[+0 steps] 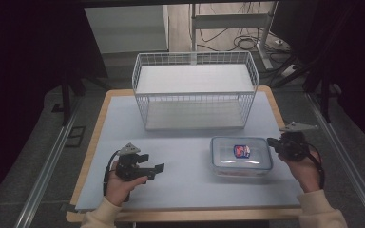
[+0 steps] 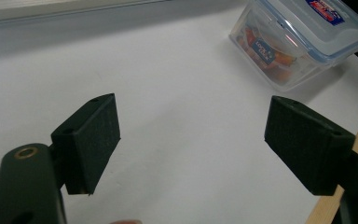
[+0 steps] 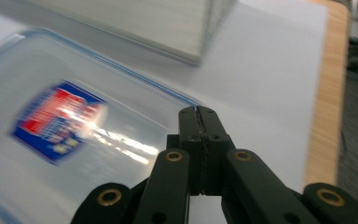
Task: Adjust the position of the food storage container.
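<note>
High view shows the box (image 1: 241,156) lidded on the table (image 1: 185,185), just before the empty basket (image 1: 195,90). Your left gripper (image 1: 158,169) gapes wide, holding nothing; your right gripper (image 1: 272,142), closed empty, sits at the box's edge. Nothing looks started.

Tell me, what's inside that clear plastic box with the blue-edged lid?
Through the box's clear wall the left gripper view shows something orange and a blue label. What the orange things are is unclear, and the lid with its sticker covers the rest from above.
</note>
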`<state>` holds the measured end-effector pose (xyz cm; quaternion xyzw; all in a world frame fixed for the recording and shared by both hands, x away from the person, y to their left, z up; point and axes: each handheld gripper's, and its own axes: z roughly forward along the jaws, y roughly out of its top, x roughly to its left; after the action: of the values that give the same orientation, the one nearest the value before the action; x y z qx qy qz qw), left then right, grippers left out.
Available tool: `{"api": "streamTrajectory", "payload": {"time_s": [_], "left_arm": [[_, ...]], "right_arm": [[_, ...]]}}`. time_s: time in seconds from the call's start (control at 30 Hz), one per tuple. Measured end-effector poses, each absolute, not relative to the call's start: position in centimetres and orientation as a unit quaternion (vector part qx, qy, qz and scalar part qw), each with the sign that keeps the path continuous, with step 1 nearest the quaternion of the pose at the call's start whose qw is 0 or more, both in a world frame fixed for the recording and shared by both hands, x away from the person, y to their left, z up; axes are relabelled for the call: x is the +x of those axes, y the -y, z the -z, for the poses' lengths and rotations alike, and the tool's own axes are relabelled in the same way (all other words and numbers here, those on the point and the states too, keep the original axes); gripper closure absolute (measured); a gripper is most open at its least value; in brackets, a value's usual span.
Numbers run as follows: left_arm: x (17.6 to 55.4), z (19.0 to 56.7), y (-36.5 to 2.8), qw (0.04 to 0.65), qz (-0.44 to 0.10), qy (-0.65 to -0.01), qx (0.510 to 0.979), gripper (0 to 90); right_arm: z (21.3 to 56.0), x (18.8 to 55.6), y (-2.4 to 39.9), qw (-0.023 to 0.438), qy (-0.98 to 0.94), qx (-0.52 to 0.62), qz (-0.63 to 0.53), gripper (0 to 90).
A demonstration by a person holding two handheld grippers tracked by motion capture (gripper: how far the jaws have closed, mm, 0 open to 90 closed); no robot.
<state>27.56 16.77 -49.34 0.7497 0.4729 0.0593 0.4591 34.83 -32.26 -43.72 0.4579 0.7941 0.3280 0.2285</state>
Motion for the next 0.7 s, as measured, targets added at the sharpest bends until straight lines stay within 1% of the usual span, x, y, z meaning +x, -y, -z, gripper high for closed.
{"api": "streamTrajectory", "payload": {"time_s": [0.13,0.2,0.37,0.5,0.7], "left_arm": [[27.5,49.3,-16.7,0.458,-0.06,-0.471,0.751,18.0],[27.5,49.3,-16.6,0.458,-0.061,-0.471,0.752,17.9],[27.6,49.4,-16.6,0.456,-0.06,-0.471,0.753,17.9],[27.5,49.3,-16.6,0.458,-0.059,-0.468,0.753,17.9],[27.5,49.4,-16.5,0.456,-0.06,-0.466,0.756,17.9]], "right_arm": [[44.2,35.0,33.3,0.23,-0.789,0.475,-0.315,89.7],[45.0,35.4,33.6,0.225,-0.791,0.483,-0.301,89.7],[45.8,35.8,32.9,0.222,-0.801,0.479,-0.281,89.7],[46.3,36.0,32.4,0.234,-0.808,0.476,-0.258,89.8],[46.4,35.9,32.6,0.225,-0.808,0.482,-0.252,89.8]]}}
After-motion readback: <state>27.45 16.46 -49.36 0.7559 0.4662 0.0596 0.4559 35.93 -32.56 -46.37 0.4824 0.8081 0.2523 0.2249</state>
